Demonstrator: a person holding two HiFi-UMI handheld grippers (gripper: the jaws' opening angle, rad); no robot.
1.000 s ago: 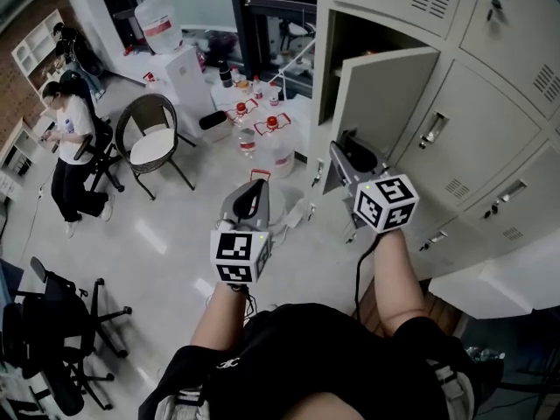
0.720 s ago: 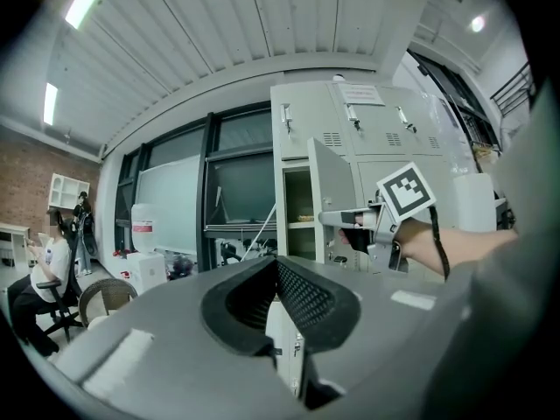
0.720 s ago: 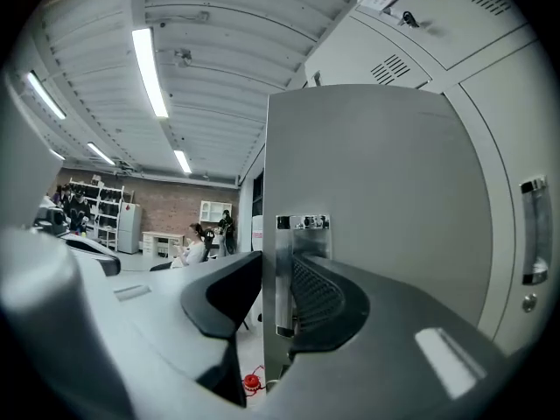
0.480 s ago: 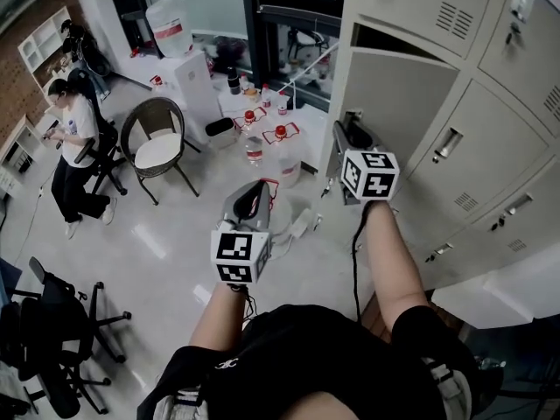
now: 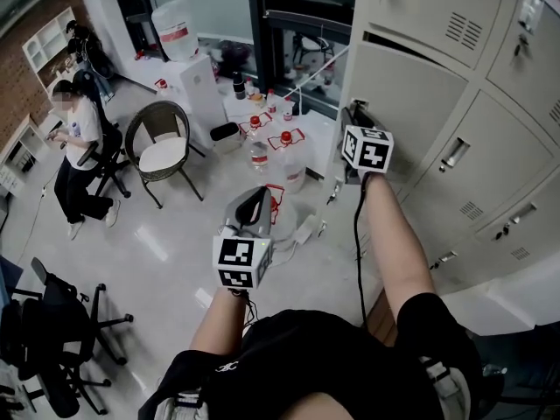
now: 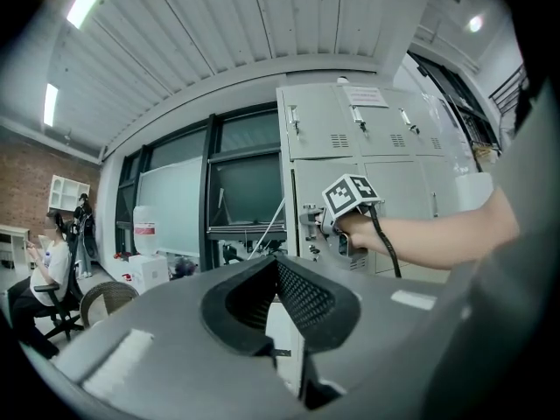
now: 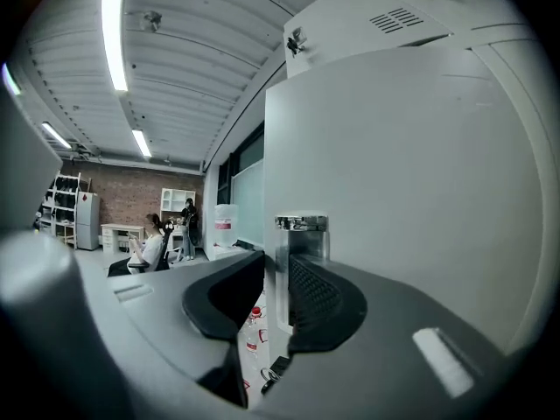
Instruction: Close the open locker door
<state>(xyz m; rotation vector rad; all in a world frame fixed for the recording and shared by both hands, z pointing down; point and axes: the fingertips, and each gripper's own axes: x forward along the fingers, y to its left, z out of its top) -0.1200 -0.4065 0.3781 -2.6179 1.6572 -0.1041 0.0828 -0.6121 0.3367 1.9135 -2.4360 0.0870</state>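
Far left of the locker bank (image 5: 411,3) and well apart from it: a seated person (image 5: 74,138), not involved. A wicker chair (image 5: 162,143) stands nearer. Water bottles (image 5: 282,147) cluster on the floor just left of the bank's foot.

Next, the left gripper (image 5: 252,201). Held level in the open, well left of the bank, touching nothing. Jaws a little apart with nothing between them; the room beyond shows through the gap.

Then the right gripper (image 5: 353,121), at the bank's left edge, on the free edge of the locker door (image 5: 407,103). Its own view shows that edge standing between the jaws, latch tab (image 7: 302,224) just above. Both pads look to lie against the sheet, so I read it as a pinch on the door edge. The jaws have just drawn in a little further.

The door sits in the bank's left column, below the top locker, swung almost home. A thin dark slit shows along its upper edge.

Progress, my judgement: most of the swing is done. Left to do:
- Press the panel flush with its neighbours.
- Check that the latch catches.
- Free the edge in time, or the inner jaw may get trapped between door and frame.
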